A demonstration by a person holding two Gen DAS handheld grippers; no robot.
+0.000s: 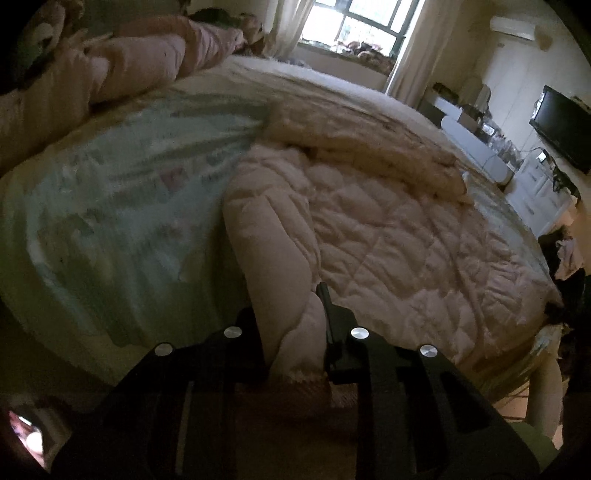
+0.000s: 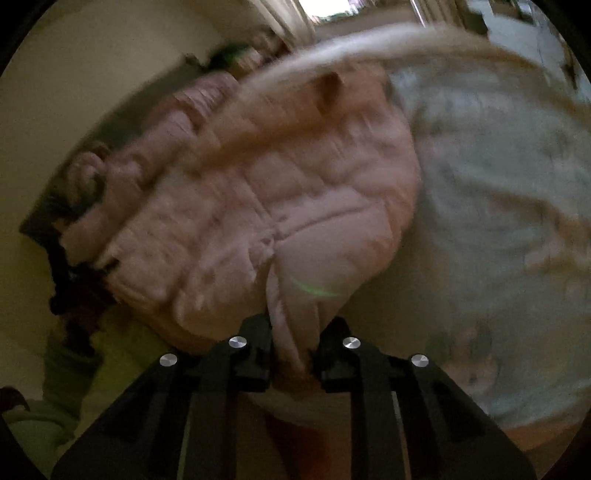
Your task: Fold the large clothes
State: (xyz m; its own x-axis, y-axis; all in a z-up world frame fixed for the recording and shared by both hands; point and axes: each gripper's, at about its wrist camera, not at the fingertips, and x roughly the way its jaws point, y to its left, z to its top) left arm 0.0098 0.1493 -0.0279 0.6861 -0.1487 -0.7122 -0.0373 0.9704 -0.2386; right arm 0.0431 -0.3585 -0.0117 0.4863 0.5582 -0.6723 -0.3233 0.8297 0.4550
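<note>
Pinching the pink quilted coat (image 1: 369, 229) at its near edge, left claw (image 1: 295, 350) and right claw (image 2: 293, 354) both grip fabric above the bed (image 1: 110, 192)

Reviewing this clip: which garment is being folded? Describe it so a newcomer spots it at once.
Start at the large bed under the window. On its pale green sheet lies a pink quilted padded coat, both grippers clamped on its edge. Diamond stitching and puffy sleeve set it apart from the pink bedding heaped at the bed's far side.
</note>
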